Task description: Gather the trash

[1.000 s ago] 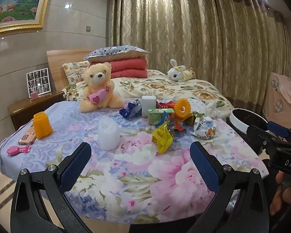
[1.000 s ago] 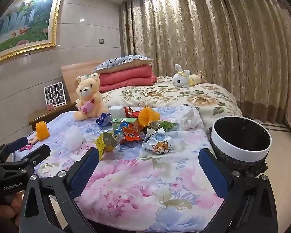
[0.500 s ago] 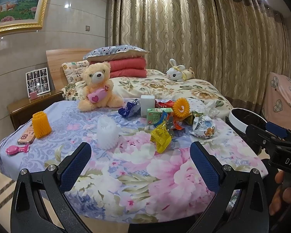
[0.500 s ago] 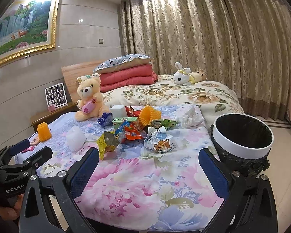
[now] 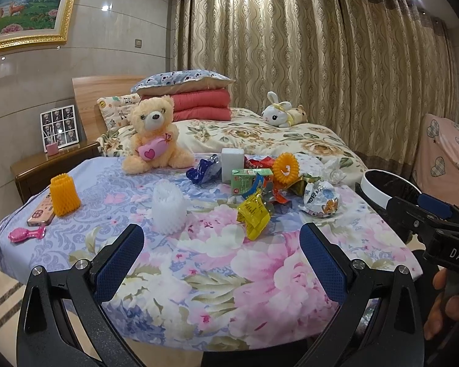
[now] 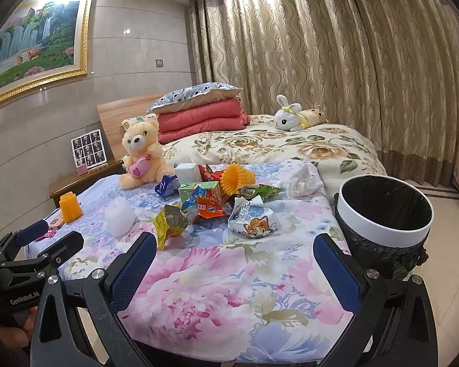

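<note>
A heap of trash lies mid-table: a yellow wrapper (image 5: 253, 214) (image 6: 168, 223), a white cat-print bag (image 5: 319, 200) (image 6: 252, 221), a green carton (image 5: 246, 180) (image 6: 199, 190), red and blue wrappers (image 6: 209, 208), a crumpled tissue (image 6: 303, 180). A black-lined bin with a white rim (image 6: 382, 211) (image 5: 379, 183) stands right of the table. My left gripper (image 5: 222, 253) is open and empty, short of the heap. My right gripper (image 6: 234, 263) is open and empty, over the table's near part.
On the floral tablecloth (image 5: 260, 269) also stand a teddy bear (image 5: 154, 136), a white foam sleeve (image 5: 168, 208), an orange foam sleeve (image 5: 64, 194), an orange spiky ring (image 5: 286, 168), a phone (image 5: 41, 214) and a pink brush (image 5: 26, 234). A bed lies behind.
Both grippers have drifted slightly closer to the table, so the heap looks a little lower and nearer. Both stay open and empty.
</note>
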